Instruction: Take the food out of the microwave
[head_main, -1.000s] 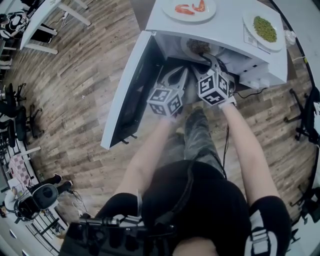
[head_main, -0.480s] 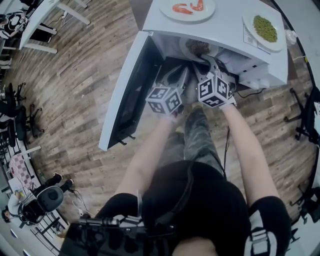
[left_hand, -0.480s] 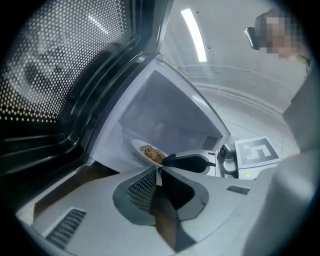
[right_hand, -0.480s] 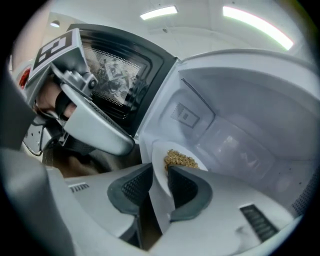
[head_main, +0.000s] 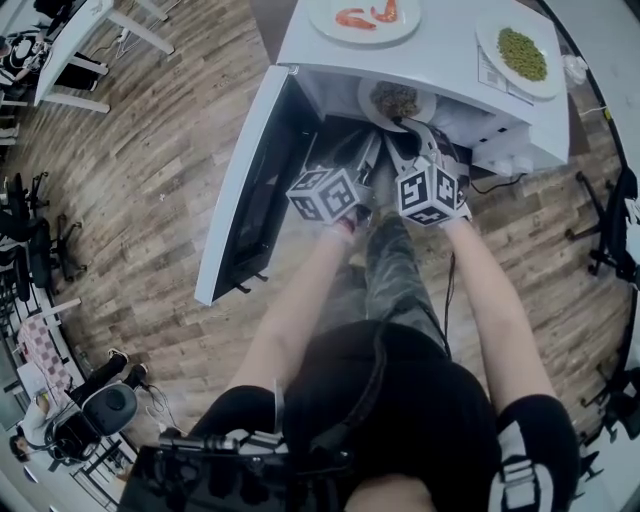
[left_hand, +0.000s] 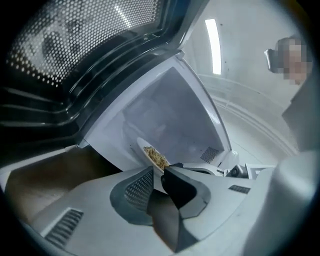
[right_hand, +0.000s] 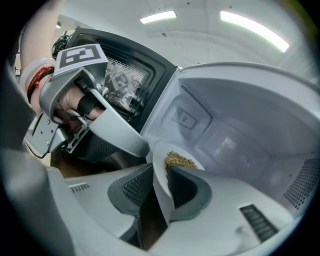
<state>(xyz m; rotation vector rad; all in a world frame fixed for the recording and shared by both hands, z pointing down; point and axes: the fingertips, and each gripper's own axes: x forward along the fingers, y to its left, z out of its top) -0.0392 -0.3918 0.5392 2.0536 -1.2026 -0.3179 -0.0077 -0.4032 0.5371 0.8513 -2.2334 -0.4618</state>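
Observation:
The white microwave (head_main: 450, 62) stands with its door (head_main: 250, 190) swung open to the left. Inside, near the opening, lies a white plate (head_main: 378, 92) of brown grain food (head_main: 396, 99). My right gripper (head_main: 415, 125) reaches into the opening, and its jaws are closing with the plate's near rim (right_hand: 159, 165) pinched between the pads (right_hand: 182, 187). My left gripper (head_main: 368, 142) is beside it on the left. The plate's rim (left_hand: 150, 150) also runs in between the left gripper's (left_hand: 157, 176) narrow jaws.
On top of the microwave stand a plate of shrimps (head_main: 365, 18) and a plate of green peas (head_main: 525, 55). The open door blocks the left side. Below is wooden floor (head_main: 150, 180), with chairs (head_main: 40, 240) far left and a cable (head_main: 500, 183) at the right.
The left gripper has rolled about its own axis and edged a little nearer the opening. The right gripper stays at the plate's rim. The plate has hardly shifted.

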